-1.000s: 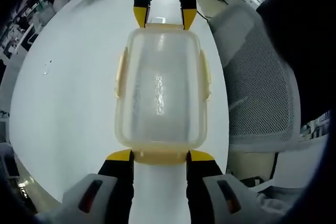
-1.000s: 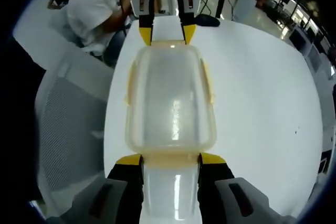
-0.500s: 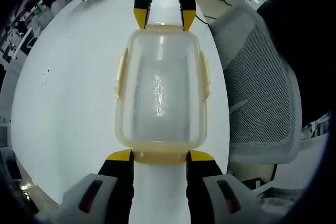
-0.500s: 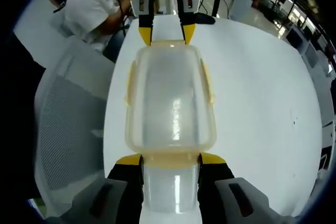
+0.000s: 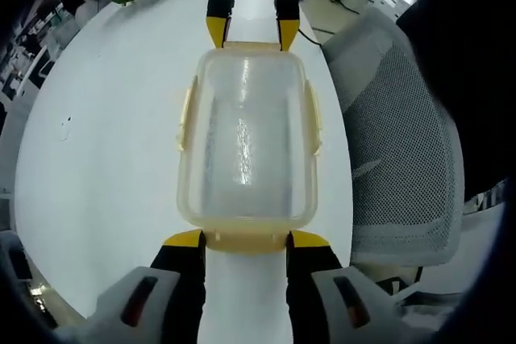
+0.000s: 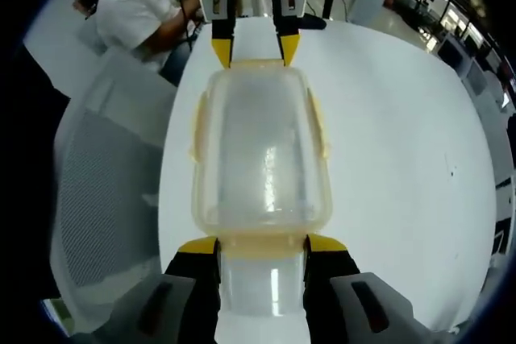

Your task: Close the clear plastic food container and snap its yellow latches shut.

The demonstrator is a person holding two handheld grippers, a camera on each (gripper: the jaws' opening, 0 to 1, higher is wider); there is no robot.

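The clear food container (image 5: 245, 138) with its lid on is seen lying on the white tabletop (image 5: 105, 167), and it is met at its two short ends by the left gripper (image 5: 245, 239) and the right gripper (image 6: 262, 245), both with spread jaws touching the end yellow latches (image 5: 246, 241).

The clear plastic food container (image 6: 262, 155) lies lidded on the white table (image 6: 403, 159), yellow latches (image 6: 196, 130) along its sides. The right gripper (image 6: 262, 249) straddles its near end latch; the left gripper (image 6: 254, 44) meets the far end. A mesh chair (image 6: 101, 183) stands beside the table.
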